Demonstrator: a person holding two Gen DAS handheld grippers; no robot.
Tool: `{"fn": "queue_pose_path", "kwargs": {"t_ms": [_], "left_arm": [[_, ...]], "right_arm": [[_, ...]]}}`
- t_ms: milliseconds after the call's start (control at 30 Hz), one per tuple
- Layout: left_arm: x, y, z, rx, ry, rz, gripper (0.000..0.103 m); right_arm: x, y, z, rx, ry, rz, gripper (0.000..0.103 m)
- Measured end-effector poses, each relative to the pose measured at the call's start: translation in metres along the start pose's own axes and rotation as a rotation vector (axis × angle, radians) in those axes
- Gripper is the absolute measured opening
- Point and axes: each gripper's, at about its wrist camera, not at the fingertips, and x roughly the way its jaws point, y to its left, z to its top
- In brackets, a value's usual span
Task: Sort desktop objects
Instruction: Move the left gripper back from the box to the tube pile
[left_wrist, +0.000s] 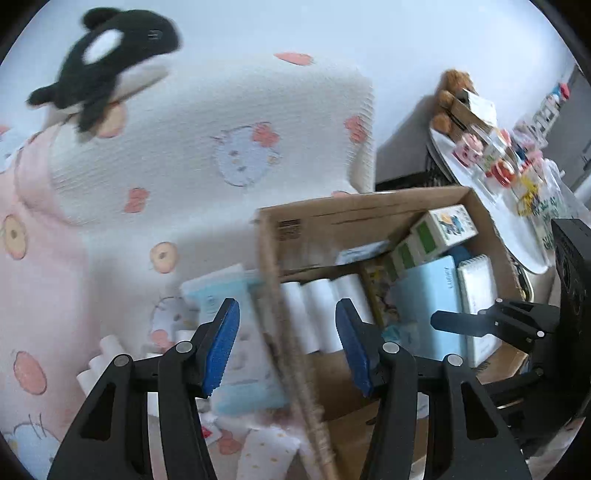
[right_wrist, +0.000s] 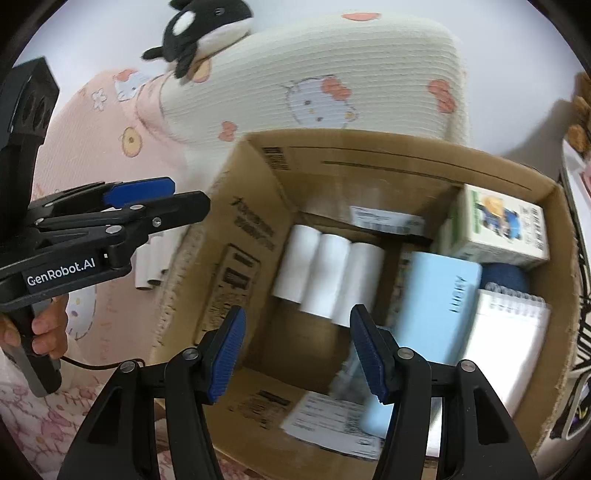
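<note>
Hovering over the open box (right_wrist: 388, 155), the right gripper (right_wrist: 297, 354) has its jaws spread and holds nothing; just ahead of and below its fingertips lie three white rolls (right_wrist: 328, 277) side by side on the box floor, with a pale blue case (right_wrist: 432, 306) and a spiral notebook (right_wrist: 506, 332) to its right and a green-and-white carton (right_wrist: 506, 232) farther ahead on that side. The left gripper (left_wrist: 286, 347) is spread too and empty, and it straddles the box's near wall (left_wrist: 284, 332): the rolls sit ahead of its right finger, while a light blue packet (left_wrist: 236, 332) and some loose white tubes (left_wrist: 99, 358) lie outside the box by its left finger. The likeliest trouble, I judge, is that wall: if the left gripper drops or closes here, a finger could catch the cardboard edge and drag or tip the box, shifting what is already sorted. The rolls are round and packed tight, so a grab from the right may pinch two at once or squirt one away. Both tools work close together, so a hasty reach could knock one into the other. Blur in both views makes exact clearances hard to tell.
</note>
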Motion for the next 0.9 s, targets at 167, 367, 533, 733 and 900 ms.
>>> {"fn": "queue_pose_path", "kwargs": {"t_ms": [167, 367, 533, 733, 900], "left_arm": [[-0.018, 0.031, -0.015, -0.039, -0.041, -0.003, 0.058], [-0.046, 0.085, -0.031, -0.186, -0.125, 0.019, 0.058], [-0.068, 0.120, -0.036, -0.281, -0.200, -0.038, 0.058], [-0.084, 0.136, -0.054, -0.257, -0.260, 0.049, 0.058], [-0.085, 0.170, -0.072, -0.346, -0.259, 0.077, 0.058]], "right_arm": [[0.004, 0.024, 0.008, -0.033, -0.005, 0.018, 0.056], [-0.003, 0.061, 0.023, -0.080, -0.051, 0.045, 0.056], [-0.001, 0.098, 0.042, -0.127, -0.055, 0.075, 0.056], [0.009, 0.137, 0.052, -0.162, -0.071, 0.122, 0.056], [0.034, 0.171, 0.059, -0.165, -0.091, 0.167, 0.056]]}}
